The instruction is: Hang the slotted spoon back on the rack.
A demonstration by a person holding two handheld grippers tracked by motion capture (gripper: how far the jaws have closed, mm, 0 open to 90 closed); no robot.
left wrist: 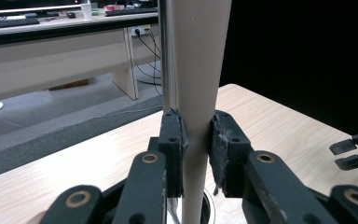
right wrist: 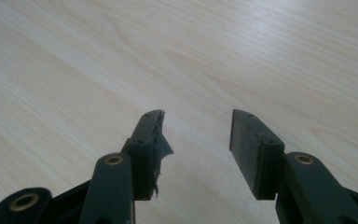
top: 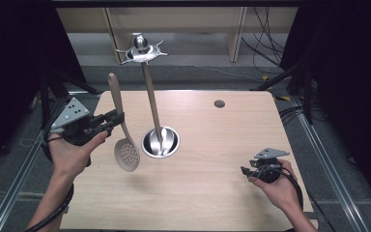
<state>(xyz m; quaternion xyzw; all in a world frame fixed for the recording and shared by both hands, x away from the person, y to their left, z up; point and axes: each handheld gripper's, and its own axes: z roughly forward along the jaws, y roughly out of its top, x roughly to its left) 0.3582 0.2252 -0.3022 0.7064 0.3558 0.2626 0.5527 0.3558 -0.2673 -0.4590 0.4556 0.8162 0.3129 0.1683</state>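
The left tool [top: 112, 117] is clenched on the handle of a skimmer [top: 121, 126], held in the air above the left part of the bench [top: 212, 188]. The handle tilts up and away, and the holed head hangs down toward the near side, clear of the wood. Just right of it stands a metal rack [top: 150, 96], its post rising from a round steel base to a pronged top. Well to the right, near the front edge, the right tool [top: 246, 171] hovers low with its jaws released and nothing between them. The bench is pale wood, bare between rack and right tool. Beyond lie grey floor, cables and a desk [left wrist: 51, 51].
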